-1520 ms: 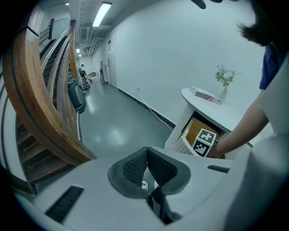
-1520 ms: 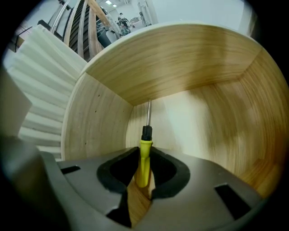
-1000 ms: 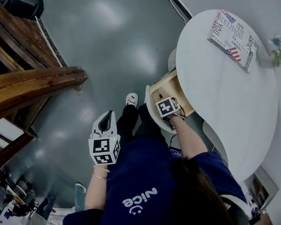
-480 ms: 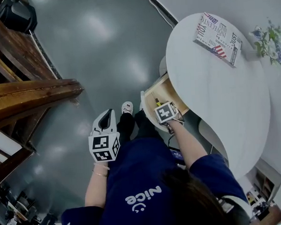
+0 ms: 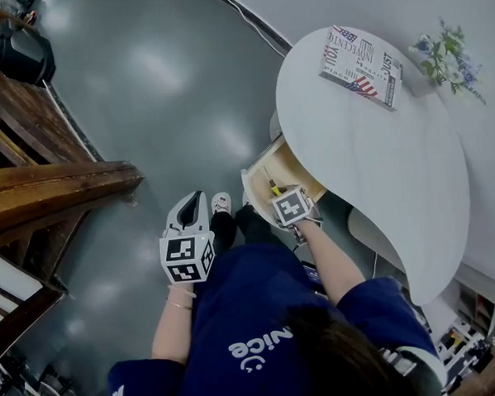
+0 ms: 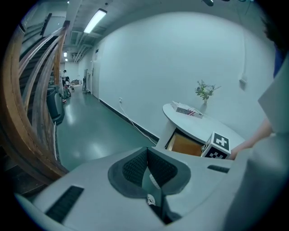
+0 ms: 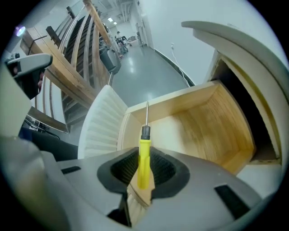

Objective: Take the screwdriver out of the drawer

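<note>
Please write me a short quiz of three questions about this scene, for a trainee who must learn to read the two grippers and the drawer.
1. Multiple choice: what is between the jaws of the right gripper?
A. a screwdriver with a yellow handle
B. a pencil
C. nothing
2. True or false: the drawer under the white table is closed.
3. Fill in: the jaws of the left gripper are ____, with nothing between them.
Key: 1. A. 2. False, the drawer stands open. 3. shut.
</note>
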Action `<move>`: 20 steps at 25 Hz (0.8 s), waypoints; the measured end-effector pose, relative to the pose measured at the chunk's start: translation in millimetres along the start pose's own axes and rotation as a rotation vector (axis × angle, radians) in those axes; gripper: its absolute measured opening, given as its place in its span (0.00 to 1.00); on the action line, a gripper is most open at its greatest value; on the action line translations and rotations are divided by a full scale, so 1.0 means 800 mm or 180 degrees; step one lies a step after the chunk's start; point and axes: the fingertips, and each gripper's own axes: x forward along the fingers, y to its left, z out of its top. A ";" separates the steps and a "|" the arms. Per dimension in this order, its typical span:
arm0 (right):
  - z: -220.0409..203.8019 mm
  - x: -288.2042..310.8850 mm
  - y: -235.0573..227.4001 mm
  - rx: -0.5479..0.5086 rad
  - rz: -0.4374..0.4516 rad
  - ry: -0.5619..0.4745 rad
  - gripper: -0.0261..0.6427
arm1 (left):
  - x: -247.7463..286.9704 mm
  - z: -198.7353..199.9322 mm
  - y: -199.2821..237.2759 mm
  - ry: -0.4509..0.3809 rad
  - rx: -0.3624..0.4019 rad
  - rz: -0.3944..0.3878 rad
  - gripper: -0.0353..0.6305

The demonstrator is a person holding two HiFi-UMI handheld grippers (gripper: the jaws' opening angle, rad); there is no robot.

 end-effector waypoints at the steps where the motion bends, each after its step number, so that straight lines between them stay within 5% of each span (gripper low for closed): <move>1: 0.000 -0.005 -0.001 0.0034 -0.0014 -0.0027 0.16 | 0.001 0.001 -0.002 -0.0008 0.0013 -0.0027 0.06; 20: 0.036 -0.104 0.022 0.0317 -0.0180 -0.0823 0.16 | 0.026 0.043 -0.049 -0.0198 0.0390 -0.0603 0.06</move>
